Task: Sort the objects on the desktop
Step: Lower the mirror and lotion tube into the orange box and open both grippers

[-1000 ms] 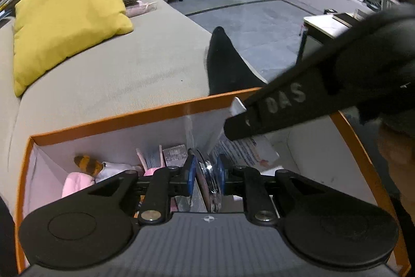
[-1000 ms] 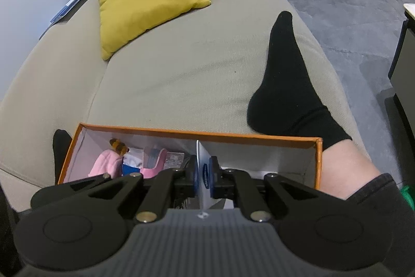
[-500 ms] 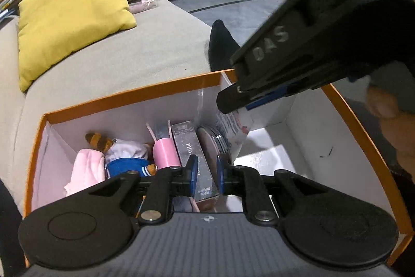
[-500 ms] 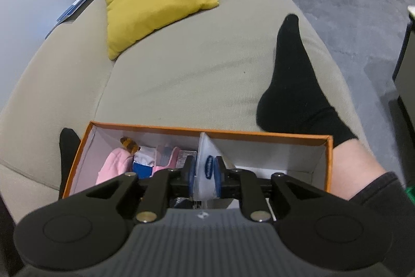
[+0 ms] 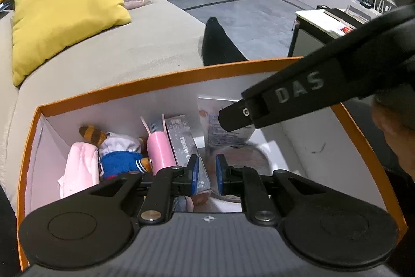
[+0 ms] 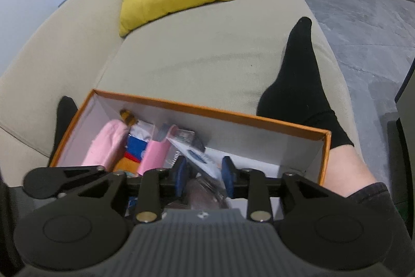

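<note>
The flat packet lies tilted, long axis slanting across the box.

Orange-rimmed box with white inner walls sits on the sofa, open at the top. Along its left end, packed side by side: pink cloth, plush toy in blue and white, pink cylinder, grey printed carton. White printed packet leans tilted mid-box above a round tin; the right end is bare floor.
</note>
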### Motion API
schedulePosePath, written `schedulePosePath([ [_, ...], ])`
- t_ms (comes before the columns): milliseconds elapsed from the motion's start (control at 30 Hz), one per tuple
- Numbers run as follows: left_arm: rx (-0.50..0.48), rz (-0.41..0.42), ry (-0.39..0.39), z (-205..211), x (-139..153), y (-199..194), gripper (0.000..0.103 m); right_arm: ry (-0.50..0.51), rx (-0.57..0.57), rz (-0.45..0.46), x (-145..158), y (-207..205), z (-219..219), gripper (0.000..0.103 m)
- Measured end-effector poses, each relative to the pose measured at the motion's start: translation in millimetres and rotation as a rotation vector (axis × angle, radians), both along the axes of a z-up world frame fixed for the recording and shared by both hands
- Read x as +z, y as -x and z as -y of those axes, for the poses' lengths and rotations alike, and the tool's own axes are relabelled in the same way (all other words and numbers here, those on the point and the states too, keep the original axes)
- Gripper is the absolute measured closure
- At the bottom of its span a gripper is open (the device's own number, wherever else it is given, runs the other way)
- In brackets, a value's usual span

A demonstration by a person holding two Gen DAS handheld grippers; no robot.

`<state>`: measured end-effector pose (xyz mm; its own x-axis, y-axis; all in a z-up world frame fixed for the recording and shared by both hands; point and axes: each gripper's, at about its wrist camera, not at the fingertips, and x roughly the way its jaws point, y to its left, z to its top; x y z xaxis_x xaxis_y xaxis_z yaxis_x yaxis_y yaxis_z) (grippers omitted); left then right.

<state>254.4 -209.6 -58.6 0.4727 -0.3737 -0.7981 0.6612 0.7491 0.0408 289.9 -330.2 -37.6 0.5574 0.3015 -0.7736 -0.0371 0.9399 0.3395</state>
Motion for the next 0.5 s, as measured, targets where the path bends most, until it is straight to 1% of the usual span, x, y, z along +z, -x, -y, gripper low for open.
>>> schedulePosePath([
  [100,0.005,0.006,0.005,-2.3,1.3,1.1,0.087,0.011,0.007,0.004,-2.3,-2.0,-0.1,0.086],
  [167,0.015,0.007,0.009,-4.7,2.6,1.0,0.087,0.023,0.012,0.011,-3.0,-3.6,-1.4,0.089],
  [300,0.032,0.010,0.015,-9.8,6.0,3.8,0.087,0.047,-0.009,0.040,-2.9,-4.5,-3.8,0.091],
  [500,0.056,0.017,0.025,-18.2,11.3,7.0,0.087,0.021,-0.090,0.041,-5.0,-2.1,-14.6,0.090],
])
